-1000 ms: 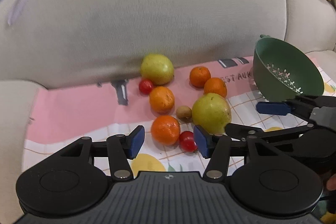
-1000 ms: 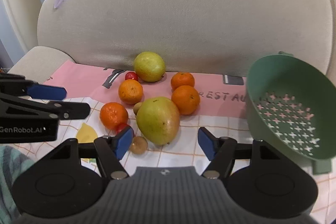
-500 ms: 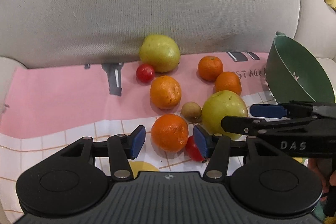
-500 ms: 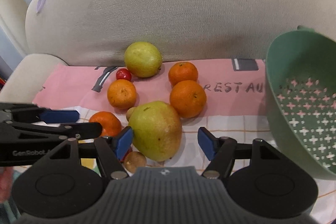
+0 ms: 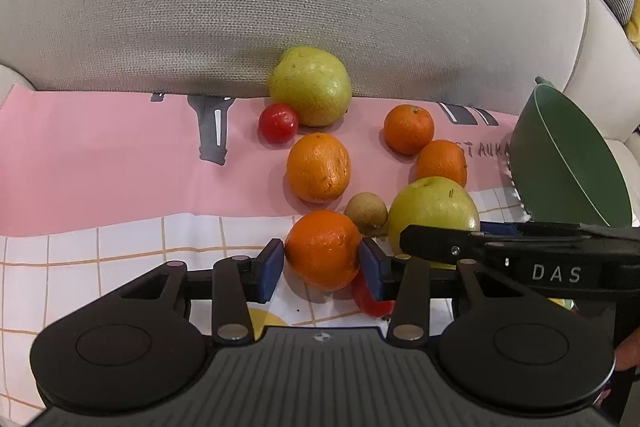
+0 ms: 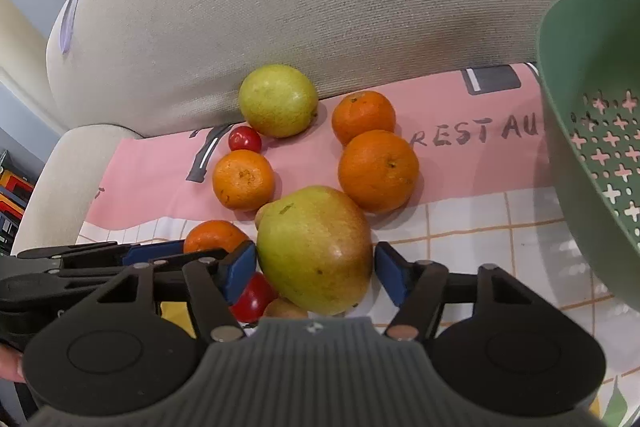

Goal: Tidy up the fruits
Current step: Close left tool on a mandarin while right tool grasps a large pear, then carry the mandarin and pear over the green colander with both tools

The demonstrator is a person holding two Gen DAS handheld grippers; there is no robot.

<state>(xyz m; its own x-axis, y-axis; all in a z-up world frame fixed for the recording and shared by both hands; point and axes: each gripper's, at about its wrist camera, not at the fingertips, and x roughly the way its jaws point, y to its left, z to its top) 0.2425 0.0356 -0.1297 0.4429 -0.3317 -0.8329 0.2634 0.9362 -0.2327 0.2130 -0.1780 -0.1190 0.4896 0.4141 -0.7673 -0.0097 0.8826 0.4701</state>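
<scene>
Left gripper (image 5: 322,265): jaws have just been closing, pads now pressed on both sides of an orange (image 5: 323,249) near the front edge of the cloth (image 5: 100,155). Right gripper (image 6: 316,269): jaws have just been closing around a large pear (image 6: 314,247); left pad touches it, right pad just apart. Colander (image 6: 592,131): tilted at the cloth's right edge.

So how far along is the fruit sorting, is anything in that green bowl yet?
Nothing is sorted yet: the green colander shows no fruit. In hand: the left gripper, jaws just closing, has its pads against an orange; the right gripper, also closing, straddles the big pear with a gap at one pad. All the fruit remains on the cloth.
</scene>
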